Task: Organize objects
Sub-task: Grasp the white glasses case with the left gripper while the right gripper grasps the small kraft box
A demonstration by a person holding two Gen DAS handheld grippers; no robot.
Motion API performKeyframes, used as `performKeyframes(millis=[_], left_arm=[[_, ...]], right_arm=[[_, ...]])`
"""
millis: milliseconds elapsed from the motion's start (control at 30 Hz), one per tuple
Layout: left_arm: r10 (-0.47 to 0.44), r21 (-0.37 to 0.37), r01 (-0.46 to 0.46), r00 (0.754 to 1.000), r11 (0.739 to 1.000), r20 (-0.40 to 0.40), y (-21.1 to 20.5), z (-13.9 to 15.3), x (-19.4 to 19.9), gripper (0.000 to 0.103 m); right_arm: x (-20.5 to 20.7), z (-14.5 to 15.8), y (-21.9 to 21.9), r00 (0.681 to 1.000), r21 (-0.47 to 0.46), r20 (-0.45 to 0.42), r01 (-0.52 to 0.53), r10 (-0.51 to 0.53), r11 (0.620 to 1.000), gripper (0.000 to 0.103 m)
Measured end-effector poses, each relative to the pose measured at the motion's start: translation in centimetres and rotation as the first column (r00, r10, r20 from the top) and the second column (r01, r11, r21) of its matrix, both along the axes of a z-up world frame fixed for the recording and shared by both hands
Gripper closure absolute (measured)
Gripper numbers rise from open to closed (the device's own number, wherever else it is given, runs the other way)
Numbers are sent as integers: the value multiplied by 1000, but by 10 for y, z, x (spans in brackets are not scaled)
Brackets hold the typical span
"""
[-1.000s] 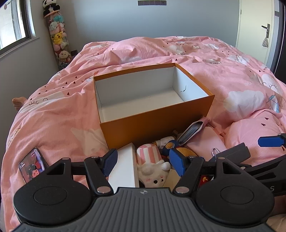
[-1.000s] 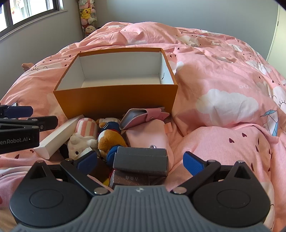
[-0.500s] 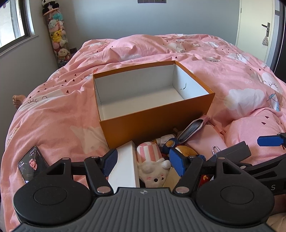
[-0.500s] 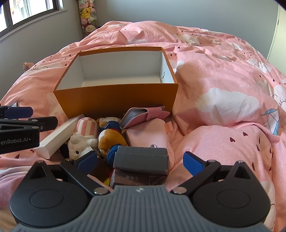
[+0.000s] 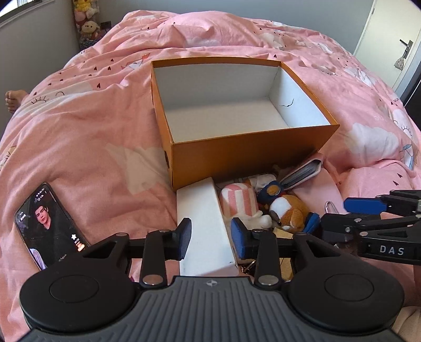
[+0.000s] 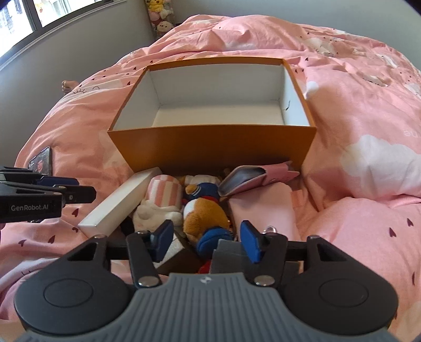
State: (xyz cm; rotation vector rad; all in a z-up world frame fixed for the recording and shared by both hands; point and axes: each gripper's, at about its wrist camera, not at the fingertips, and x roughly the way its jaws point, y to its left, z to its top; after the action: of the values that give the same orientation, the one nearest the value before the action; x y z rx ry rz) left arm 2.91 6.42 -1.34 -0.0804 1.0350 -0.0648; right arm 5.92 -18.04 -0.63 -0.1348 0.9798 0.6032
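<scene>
An empty orange box (image 5: 244, 155) with a white inside stands on the pink bed; it also shows in the right wrist view (image 6: 210, 147). In front of it lies a pile: a long white box (image 5: 202, 223), a pink-striped plush (image 5: 239, 200), a brown dog plush (image 5: 286, 210), a pink wallet (image 5: 302, 173) and a grey block (image 6: 229, 252). My left gripper (image 5: 210, 238) is open, its fingers on either side of the white box's near end. My right gripper (image 6: 205, 239) is open, its fingers astride the brown dog plush (image 6: 205, 218).
A phone (image 5: 47, 223) with a lit screen lies on the duvet at the left. A bare foot (image 5: 13, 97) shows at the bed's far left edge. Stuffed toys (image 5: 86, 15) hang at the wall. A door (image 5: 392, 39) is at the far right.
Both grippers have moved forward and down over the pile. Their jaws have narrowed, the left around the white box, the right around the dog plush.
</scene>
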Motion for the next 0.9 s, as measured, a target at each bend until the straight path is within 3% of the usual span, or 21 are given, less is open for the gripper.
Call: performKeyframes(millis=[133, 233, 400, 500, 667, 767, 900], left_arm=[[-71, 12, 72, 997, 997, -39, -8, -7, 15, 64], [-121, 23, 123, 988, 992, -93, -17, -21, 28, 63], [-171, 107, 193, 968, 975, -183, -29, -44, 47, 47], [-217, 157, 258, 947, 953, -237, -37, -54, 53, 43], [-286, 279, 380, 902, 882, -325, -52, -70, 58, 38], [-295, 242, 391, 888, 888, -352, -47, -68, 61, 49], [-282, 179, 359, 893, 916, -352, -31, -56, 60, 62]], right_arm=[[14, -6, 18, 997, -5, -56, -59, 59, 998, 67], [22, -9, 28, 993, -22, -72, -92, 90, 996, 68], [32, -13, 36, 989, -50, -87, -127, 123, 991, 67], [35, -18, 39, 981, -66, -114, -162, 154, 985, 67], [37, -24, 42, 972, -85, -134, -205, 192, 975, 67], [39, -26, 43, 969, -88, -139, -220, 207, 972, 67], [36, -27, 45, 958, -87, -155, -257, 242, 962, 67]])
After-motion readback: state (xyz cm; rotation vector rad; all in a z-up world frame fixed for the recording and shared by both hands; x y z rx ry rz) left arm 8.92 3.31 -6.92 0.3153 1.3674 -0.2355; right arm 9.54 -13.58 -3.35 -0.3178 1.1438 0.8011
